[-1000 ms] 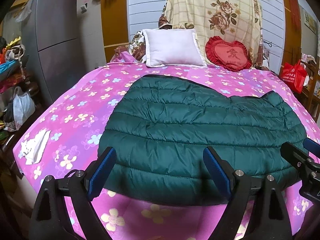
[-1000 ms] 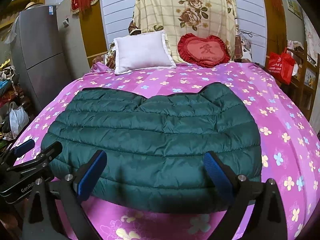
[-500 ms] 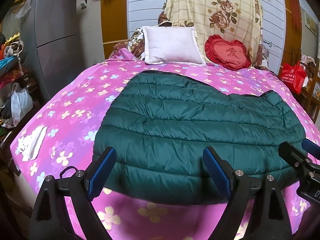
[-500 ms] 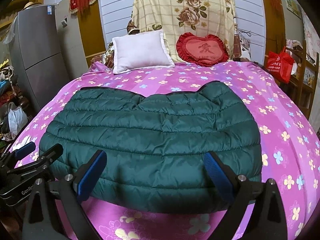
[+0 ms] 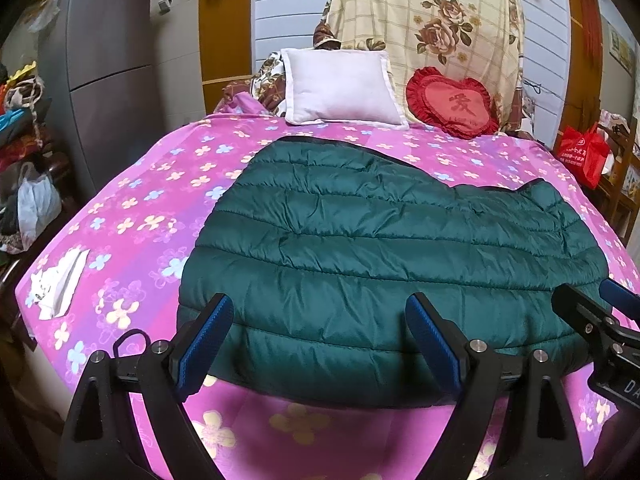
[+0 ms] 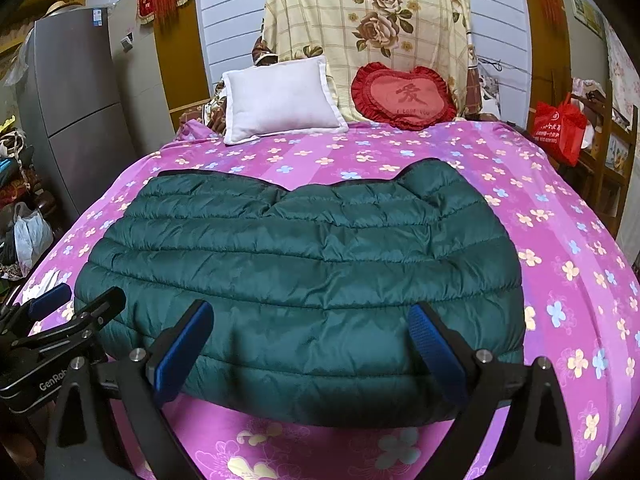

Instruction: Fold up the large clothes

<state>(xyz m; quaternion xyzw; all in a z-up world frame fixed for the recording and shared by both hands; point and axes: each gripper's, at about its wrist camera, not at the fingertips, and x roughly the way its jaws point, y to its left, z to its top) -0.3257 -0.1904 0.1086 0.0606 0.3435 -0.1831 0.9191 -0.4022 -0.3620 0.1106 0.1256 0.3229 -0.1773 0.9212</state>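
two hand-held grippers hover over the near hem of a dark green quilted down jacket spread flat on a bed covered in a pink flowered sheet. the left hand-held gripper has its blue-padded fingers wide apart and holds nothing; the right hand-held gripper is likewise spread and empty, just beside it. the jacket lies across the middle of the bed, hem nearest the cameras, collar and shoulders toward the far end.

the puffy shell looks light and soft, with a slick sheen that would likely slide between pads, and its loft would probably spring back from a fold. the firmest hold is judged to be at the two near hem corners, where the stitched edge gives a thinner, denser bite than the padded panels.

a crumpled white paper lies near the bed's left edge. beyond the jacket, a white pillow and a red heart-shaped cushion lean against a floral blanket at the headboard.
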